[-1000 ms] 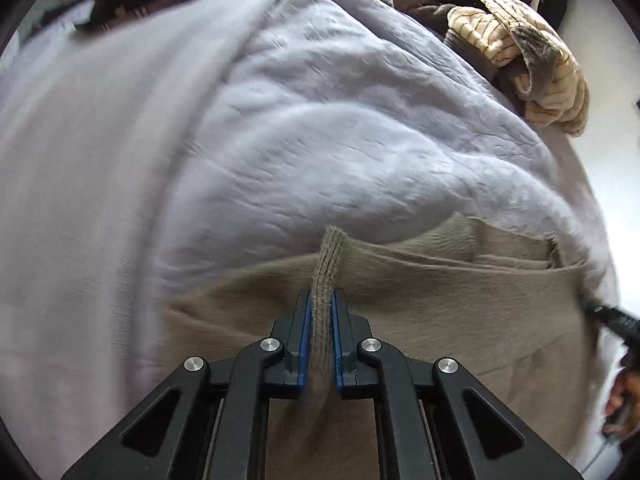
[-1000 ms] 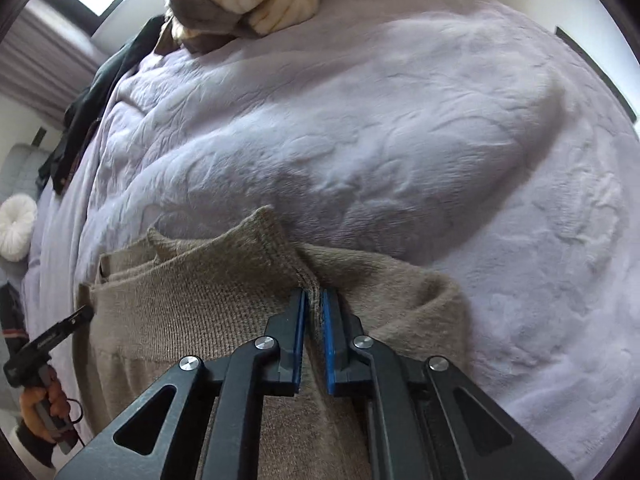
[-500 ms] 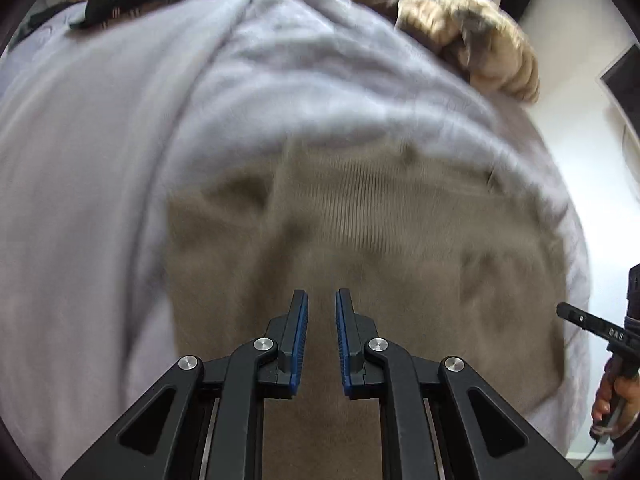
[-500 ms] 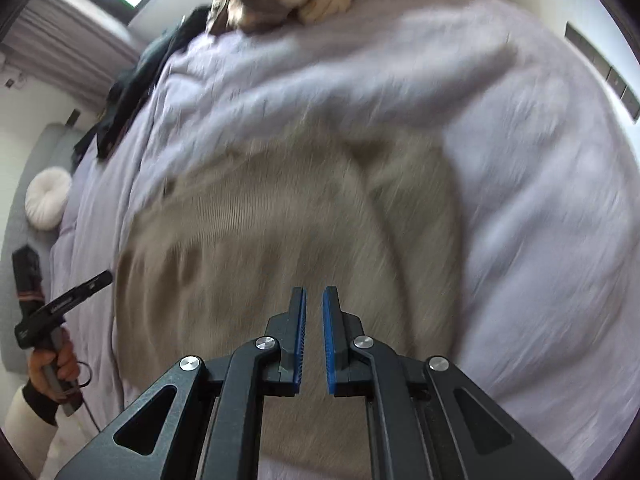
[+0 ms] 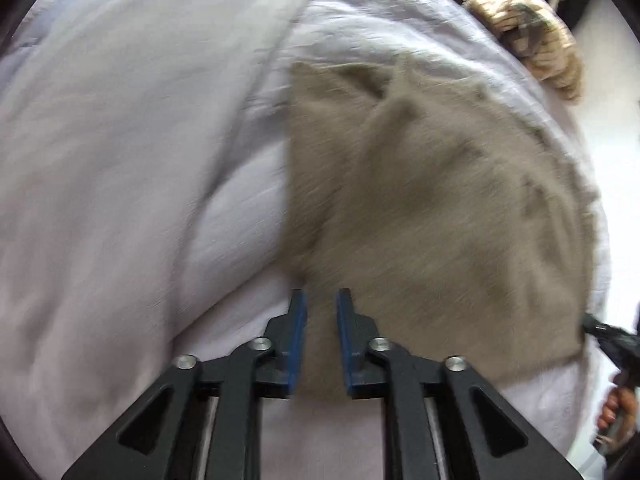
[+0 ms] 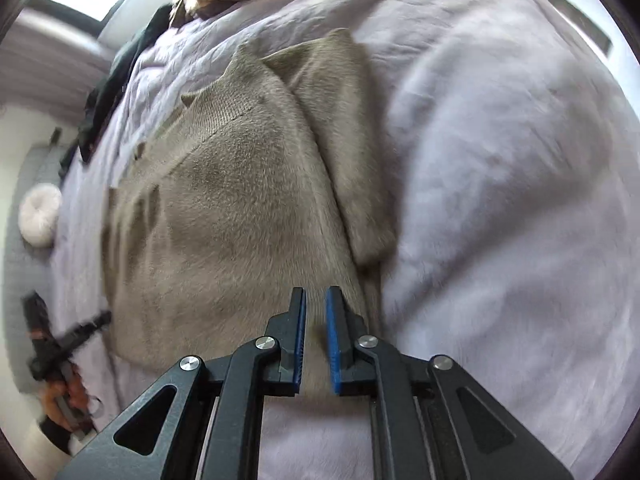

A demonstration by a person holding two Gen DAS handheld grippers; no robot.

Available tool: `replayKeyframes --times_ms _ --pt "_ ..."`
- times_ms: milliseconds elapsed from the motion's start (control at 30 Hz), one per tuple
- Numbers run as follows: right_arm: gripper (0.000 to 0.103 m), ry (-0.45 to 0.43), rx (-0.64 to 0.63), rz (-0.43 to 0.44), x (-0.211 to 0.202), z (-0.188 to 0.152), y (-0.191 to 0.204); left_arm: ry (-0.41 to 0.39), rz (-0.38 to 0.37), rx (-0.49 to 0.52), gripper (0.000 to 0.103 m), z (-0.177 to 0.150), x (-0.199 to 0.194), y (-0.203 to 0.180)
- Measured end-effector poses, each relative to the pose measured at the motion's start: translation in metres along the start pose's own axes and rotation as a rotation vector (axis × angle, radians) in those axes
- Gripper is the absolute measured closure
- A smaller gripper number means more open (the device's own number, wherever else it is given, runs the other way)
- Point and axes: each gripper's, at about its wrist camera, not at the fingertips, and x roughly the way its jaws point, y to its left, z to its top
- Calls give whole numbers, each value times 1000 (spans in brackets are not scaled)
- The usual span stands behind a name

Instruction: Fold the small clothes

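Taupe knit garment lies flat on a lilac bedspread, both pictures smeared by motion.

It fills centre-right in the left view and centre-left in the right view, its fold edges blurred. The left gripper has just been opening and pinches nothing. The right gripper shows a narrow gap, empty. A cream striped heap is cut off at the upper right.

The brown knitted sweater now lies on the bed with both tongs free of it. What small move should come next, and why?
Probably lower the left tongs, whose jaws have just been opening, onto the near left edge of the brown knitted sweater and grip it. The sweater lies folded once on the pale lilac bedcover, nothing is held, and the right tongs hover at its near right side.
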Motion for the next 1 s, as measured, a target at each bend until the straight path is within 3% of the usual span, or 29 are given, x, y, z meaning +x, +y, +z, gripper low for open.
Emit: replayKeyframes --times_ms 33,67,200,233,433,533,600,633,667,700,733,800,900,1000 --pt "90 11 43 44 -3 -7 -5 -11 3 -21 24 -6 -6 3" --pt "88 19 72 73 -3 -13 -8 -41 -24 -57 11 -13 -15 7" --pt "54 26 186 180 -7 -39 -22 -31 -81 -137 11 -30 -24 18" --pt "51 21 216 202 -6 -45 -23 -16 -105 -159 11 -32 -21 20" --pt "50 -31 425 303 2 -67 -46 91 -287 -326 11 -45 16 30" --pt "50 -106 532 356 7 -67 -58 92 -393 -427 11 -46 26 29" --pt "50 -137 586 387 12 -63 -63 68 -407 -466 12 -42 27 32" --pt "51 -144 606 402 16 -60 -64 60 -407 -484 15 -41 28 34" --pt "56 -141 612 397 19 -58 -63 51 -400 -506 33 -39 29 35" --pt "84 -130 601 385 20 -55 -61 46 -386 -518 49 -37 29 37" --pt "94 -117 571 371 18 -51 -58 41 -370 -519 74 -35 28 39" --pt "94 -121 437 327 4 -38 -38 13 -403 -496 76 -33 21 40" --pt "94 -124 281 278 -19 -28 -17 -49 -357 -354 79 -34 -3 28" --pt "94 -88 229 212 -18 -25 -16 -47 -295 -294 79 -39 -6 27"
